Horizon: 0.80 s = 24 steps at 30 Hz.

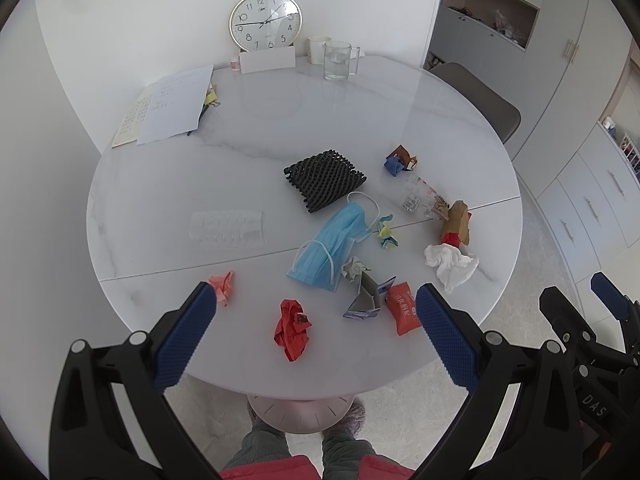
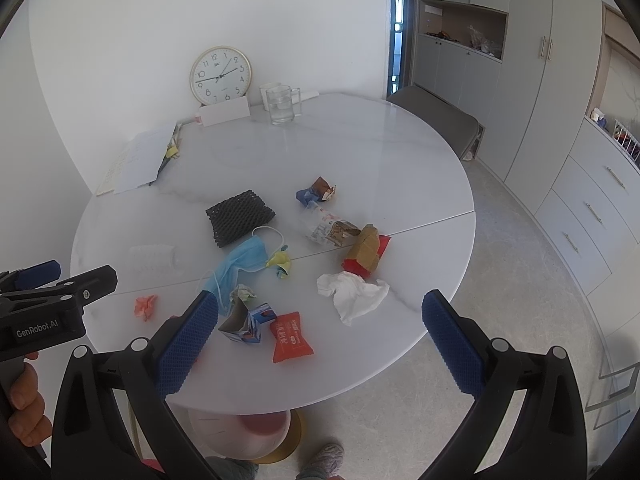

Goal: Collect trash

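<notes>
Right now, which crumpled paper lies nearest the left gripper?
The small pink paper ball, right beside the left gripper's left fingertip; the red one lies nearer the middle.

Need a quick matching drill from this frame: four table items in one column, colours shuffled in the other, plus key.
Items
1. face mask
2. foam net sleeve
3. crumpled tissue
4. snack packet nearest the table edge

Colours
A. white
B. orange-red
C. light blue
D. black

Pairs: 1-C, 2-D, 3-A, 4-B

All four lie on the round table; both grippers hang above its near edge with jaws wide apart, holding nothing.
</notes>
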### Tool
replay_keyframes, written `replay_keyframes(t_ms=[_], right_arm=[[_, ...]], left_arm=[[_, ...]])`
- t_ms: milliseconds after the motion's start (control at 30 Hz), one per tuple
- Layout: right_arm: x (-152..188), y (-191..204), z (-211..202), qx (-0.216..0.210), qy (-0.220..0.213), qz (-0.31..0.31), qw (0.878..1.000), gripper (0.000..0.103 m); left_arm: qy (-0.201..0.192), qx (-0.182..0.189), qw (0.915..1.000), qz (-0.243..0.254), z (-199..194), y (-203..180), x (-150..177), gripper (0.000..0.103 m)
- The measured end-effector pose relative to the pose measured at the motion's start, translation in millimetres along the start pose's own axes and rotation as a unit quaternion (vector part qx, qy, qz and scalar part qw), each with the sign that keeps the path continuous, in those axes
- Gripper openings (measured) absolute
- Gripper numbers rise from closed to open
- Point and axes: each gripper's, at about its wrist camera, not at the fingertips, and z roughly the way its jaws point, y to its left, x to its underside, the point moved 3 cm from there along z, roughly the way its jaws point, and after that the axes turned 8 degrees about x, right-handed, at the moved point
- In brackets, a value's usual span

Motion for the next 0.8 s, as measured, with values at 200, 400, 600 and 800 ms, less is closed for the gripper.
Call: replay_keyframes(t_ms=[200, 400, 600, 800], right_arm=[[0, 0, 0, 0.0, 0.001, 0.001, 1.0, 0.101], [1, 0, 1, -0.001, 0.002, 0.001, 1.0, 0.101], [7, 3, 11, -0.001, 0.004, -0.003, 1.0, 0.101], [20, 6, 34, -0.036, -0.014, 0.044, 0.998, 0.101]], left_arm=[[0.0, 0.0, 1.0, 0.001, 0, 0, 0, 0.095], [-0.001, 0.0, 1.0, 0.003, 0, 0, 0, 0.095], [-0.008, 0.025, 0.9992, 0.029, 9, 14, 10, 0.095], [-0.004, 0.046, 0.9959, 0.078, 35, 46, 27, 0.095]])
